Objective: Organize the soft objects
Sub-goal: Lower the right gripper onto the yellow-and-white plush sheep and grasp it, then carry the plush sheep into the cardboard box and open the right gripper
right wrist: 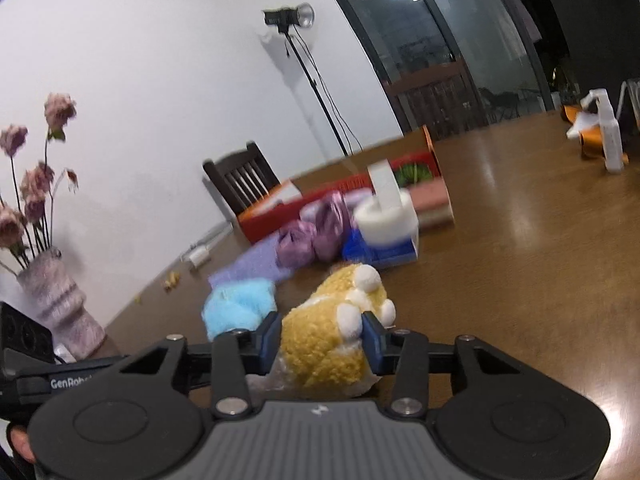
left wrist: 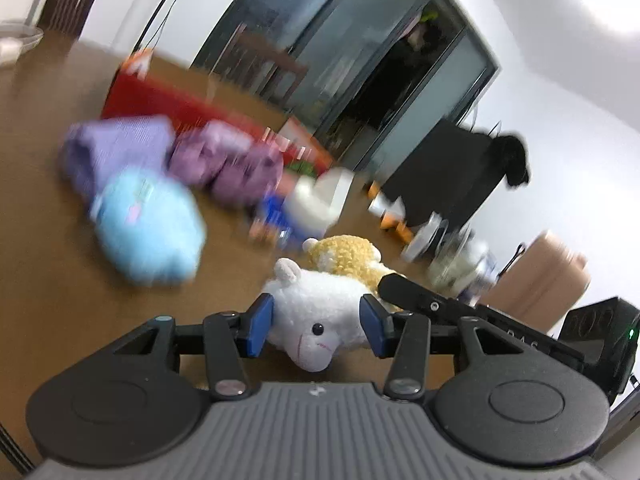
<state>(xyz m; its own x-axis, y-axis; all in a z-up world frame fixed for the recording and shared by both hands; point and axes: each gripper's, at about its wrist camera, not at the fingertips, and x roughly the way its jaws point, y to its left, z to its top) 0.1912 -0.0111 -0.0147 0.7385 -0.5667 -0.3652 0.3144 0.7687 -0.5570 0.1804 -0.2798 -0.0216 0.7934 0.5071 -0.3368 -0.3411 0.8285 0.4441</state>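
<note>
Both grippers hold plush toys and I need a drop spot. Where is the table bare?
Bare wood lies right of the tissue box, up to the spray bottle. Crowded: blue plush, purple bundles, red box.

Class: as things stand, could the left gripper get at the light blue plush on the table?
Probably not yet. The left gripper is shut on the white lamb plush, so its fingers are occupied. The light blue plush lies uncovered on the table, so it looks reachable once the lamb is released.
</note>
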